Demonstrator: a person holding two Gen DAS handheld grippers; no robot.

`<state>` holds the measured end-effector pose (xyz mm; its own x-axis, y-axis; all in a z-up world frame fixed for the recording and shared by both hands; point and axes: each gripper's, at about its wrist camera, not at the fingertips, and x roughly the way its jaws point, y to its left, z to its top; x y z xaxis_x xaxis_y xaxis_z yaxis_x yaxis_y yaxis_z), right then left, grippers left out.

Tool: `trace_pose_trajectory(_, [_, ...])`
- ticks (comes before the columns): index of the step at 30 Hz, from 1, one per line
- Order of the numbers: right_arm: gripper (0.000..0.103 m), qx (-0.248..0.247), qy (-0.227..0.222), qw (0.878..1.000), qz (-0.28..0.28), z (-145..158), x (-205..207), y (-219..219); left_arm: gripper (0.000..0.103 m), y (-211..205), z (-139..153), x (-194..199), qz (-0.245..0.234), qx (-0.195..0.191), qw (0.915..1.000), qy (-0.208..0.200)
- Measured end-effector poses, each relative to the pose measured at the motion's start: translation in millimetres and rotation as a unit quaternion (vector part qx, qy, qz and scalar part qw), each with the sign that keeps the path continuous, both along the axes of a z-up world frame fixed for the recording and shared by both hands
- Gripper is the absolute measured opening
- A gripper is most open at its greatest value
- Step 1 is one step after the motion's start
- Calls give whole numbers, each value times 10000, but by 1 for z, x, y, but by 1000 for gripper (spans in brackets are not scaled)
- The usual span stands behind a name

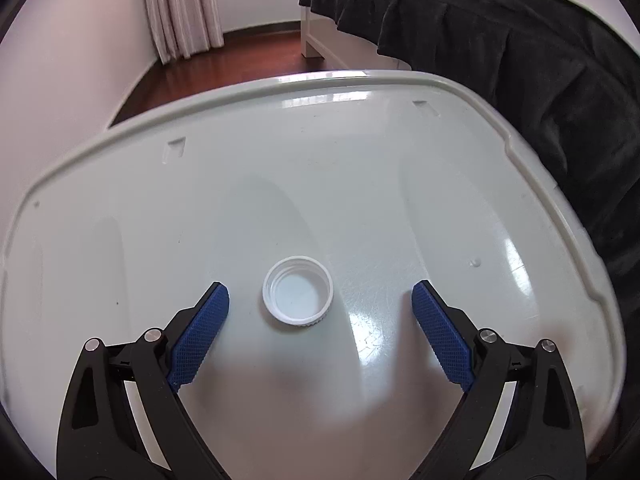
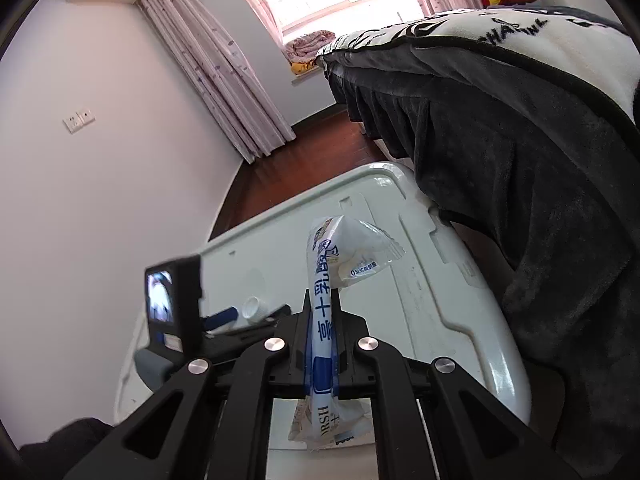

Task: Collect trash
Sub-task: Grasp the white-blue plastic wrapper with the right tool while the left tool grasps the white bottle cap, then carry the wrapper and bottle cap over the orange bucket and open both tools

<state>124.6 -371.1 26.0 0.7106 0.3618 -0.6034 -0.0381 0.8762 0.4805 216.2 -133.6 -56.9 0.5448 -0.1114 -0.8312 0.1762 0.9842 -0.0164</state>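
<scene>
Left wrist: bottle cap (image 1: 298, 291) between wide-apart jaws, untouched.

Left gripper (image 1: 320, 292): jaws spread wide, blue ribbed pads (image 1: 202, 334) facing inward, nothing between the pads in contact with them; fingers angled down and forward over a pale surface, tips close to it, contact not clear. In the right wrist view it (image 2: 248, 314) sits low to the left, its camera body raised behind it. Right gripper (image 2: 322, 300): jaws closed tight on a wrapper (image 2: 322, 320), which runs lengthwise between the fingers; gripper held above the surface, pointing forward and slightly up.
</scene>
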Motion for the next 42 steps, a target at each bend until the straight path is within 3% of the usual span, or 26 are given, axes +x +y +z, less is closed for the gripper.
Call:
trace_pose_trajectory(3, [6,79,32,10000,-18,-1,2,-1,71,0,1,0,44,-175,9998,-61])
trace_pose_trajectory(5, [6,137,45,9999,-22,-1,3,-2,42,0,3,0,65,-300,9995,-82])
trace_pose_trajectory(7, [7,131,36,9999,-36,-1,3,-1,32,2,4,-1,182,-350,9991,-138])
trace_pose_trajectory(11, [7,165,65,9998,-119,-2,3,-4,32,6,4,0,336,-572,9977,-163])
trace_pose_trajectory(18, [7,197,196,9995,-143,-7,12,-2,32,7,7,-2,438,-502,9978,-5])
trace_pose_trajectory(27, [7,-114,403,9991,-73,-14,19,16,32,17,30,-14,546,-355,9978,-140])
trace_pose_trajectory(35, [7,-267,680,9973,45,-26,20,37,32,44,73,-57,640,-183,9969,-413])
trace_pose_trajectory(42, [7,-527,551,9959,493,-22,-2,71,32,69,98,-121,712,-261,9961,-458])
